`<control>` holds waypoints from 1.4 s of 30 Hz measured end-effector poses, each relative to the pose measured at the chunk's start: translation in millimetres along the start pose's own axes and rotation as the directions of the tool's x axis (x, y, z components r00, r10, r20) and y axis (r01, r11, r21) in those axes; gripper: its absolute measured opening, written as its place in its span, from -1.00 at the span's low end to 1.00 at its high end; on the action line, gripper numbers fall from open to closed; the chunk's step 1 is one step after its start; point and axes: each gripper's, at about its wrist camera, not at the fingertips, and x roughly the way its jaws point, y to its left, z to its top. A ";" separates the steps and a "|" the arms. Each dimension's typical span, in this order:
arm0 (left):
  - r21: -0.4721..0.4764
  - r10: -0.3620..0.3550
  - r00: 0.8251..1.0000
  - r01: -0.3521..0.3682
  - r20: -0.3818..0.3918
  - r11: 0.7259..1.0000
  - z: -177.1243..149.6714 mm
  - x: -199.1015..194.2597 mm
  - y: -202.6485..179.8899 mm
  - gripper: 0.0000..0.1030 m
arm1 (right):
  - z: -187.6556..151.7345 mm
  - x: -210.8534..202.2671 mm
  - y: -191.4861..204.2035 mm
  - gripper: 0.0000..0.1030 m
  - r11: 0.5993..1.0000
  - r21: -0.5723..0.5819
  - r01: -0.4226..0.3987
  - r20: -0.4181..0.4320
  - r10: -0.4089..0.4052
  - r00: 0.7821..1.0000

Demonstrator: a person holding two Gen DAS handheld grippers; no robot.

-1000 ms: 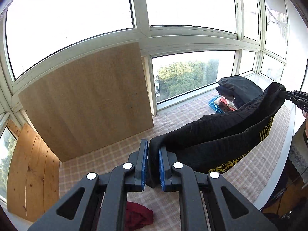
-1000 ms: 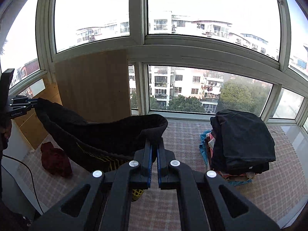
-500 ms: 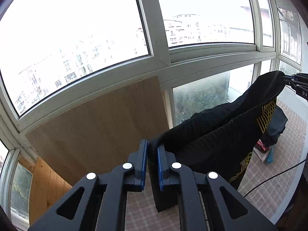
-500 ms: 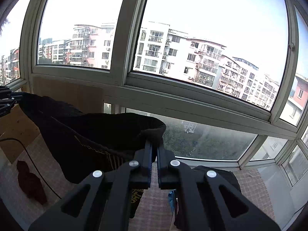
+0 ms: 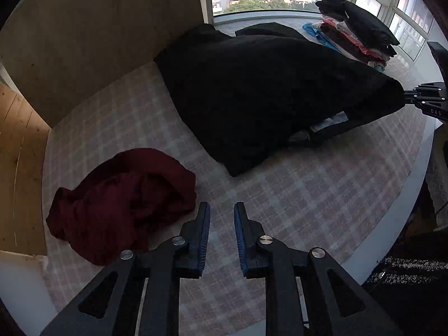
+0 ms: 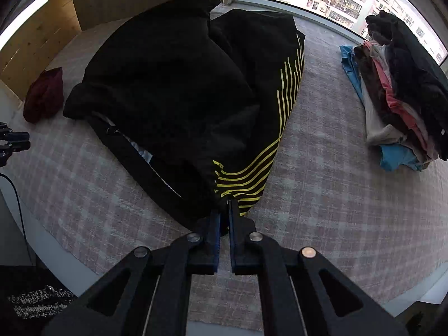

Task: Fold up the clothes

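A black garment with yellow stripes (image 6: pixel 179 98) lies bunched on the checked table cloth (image 6: pixel 322 182); it also shows in the left wrist view (image 5: pixel 266 92). My right gripper (image 6: pixel 224 210) is shut on the black garment's near corner, low over the cloth. It appears at the right edge of the left wrist view (image 5: pixel 417 98), still pinching that corner. My left gripper (image 5: pixel 221 215) is open and empty above the cloth, short of the garment, with a crumpled dark red garment (image 5: pixel 120 201) just to its left. The left gripper's tip shows at the left edge of the right wrist view (image 6: pixel 14 141).
A stack of folded clothes (image 6: pixel 400 89) sits at the right near the window; it also shows in the left wrist view (image 5: pixel 355 30). A wooden board (image 5: pixel 98 36) leans at the back left. The table's white rim (image 5: pixel 392 224) curves along the near right.
Both grippers came down from holding the black garment up in the air. The garment now lies on the table. My left gripper has let go and opened; the right still grips.
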 end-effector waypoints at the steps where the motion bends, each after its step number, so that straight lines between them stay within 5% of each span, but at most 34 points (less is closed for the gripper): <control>1: 0.014 0.001 1.000 0.000 -0.015 1.000 -7.7 9.2 -5.6 -0.67 | -5.5 6.2 -1.0 -0.90 1.000 0.001 0.014 -0.008 -0.014 1.000; 3: 0.057 0.007 1.000 -0.007 -0.003 0.998 -12.6 15.7 -18.6 -0.64 | -6.0 4.9 -7.9 -0.90 1.000 0.021 0.007 0.001 -0.007 1.000; 5: 0.110 -0.004 0.998 -0.003 0.062 0.994 1.1 8.9 -32.3 -0.27 | -3.2 0.1 -13.3 -0.90 1.000 0.031 0.004 0.014 -0.005 1.000; 7: 0.152 -0.009 0.992 -0.010 0.125 0.988 24.0 4.7 -42.7 -0.11 | -0.6 -3.9 -17.7 -0.90 0.999 0.036 0.004 0.024 -0.005 1.000; 10: 0.211 0.011 0.985 -0.048 0.173 0.976 59.3 13.7 -55.8 -0.14 | 0.2 -7.1 -22.1 -0.90 0.999 0.043 -0.003 0.022 0.002 1.000; 15: 0.298 -0.009 0.991 -0.031 0.133 0.954 97.8 35.9 -64.9 -0.16 | 3.2 -6.6 -18.9 -0.90 0.999 0.049 -0.002 0.025 0.001 1.000; 17: 0.299 -0.010 0.997 -0.013 0.076 0.954 105.4 49.4 -60.1 -0.66 | 3.3 -9.6 -19.8 -0.90 0.999 0.050 -0.003 0.028 0.002 1.000; 21: 0.267 -0.059 0.997 0.047 0.039 0.962 110.5 43.9 -42.6 -0.90 | 8.4 -20.0 -23.6 -0.90 0.998 0.060 0.003 0.055 -0.006 0.998; 26: 0.224 -0.114 0.992 0.099 0.057 0.969 104.0 8.4 -19.3 -0.91 | 17.4 -41.8 -17.1 -0.90 0.999 0.021 0.024 0.106 -0.026 0.994; 30: 0.181 -0.040 0.995 0.023 0.092 0.983 104.4 -5.7 1.8 -0.91 | 31.1 -23.0 -11.3 -0.90 0.999 0.028 0.043 0.081 -0.045 0.996; 34: 0.117 0.079 0.995 -0.085 0.054 0.989 115.1 26.9 25.2 -0.87 | 41.7 9.2 -7.3 -0.90 0.998 0.031 0.057 0.024 -0.058 0.998; 37: 0.071 0.040 0.999 -0.042 0.036 0.997 110.0 30.7 30.5 -0.86 | 42.4 13.1 -7.7 -0.90 0.998 0.042 0.051 0.026 -0.052 0.998; 42: 0.210 -0.050 0.996 0.033 0.076 0.977 78.0 5.4 -12.2 -0.53 | 48.2 5.2 -15.3 -0.90 0.996 0.076 0.042 0.070 -0.047 0.996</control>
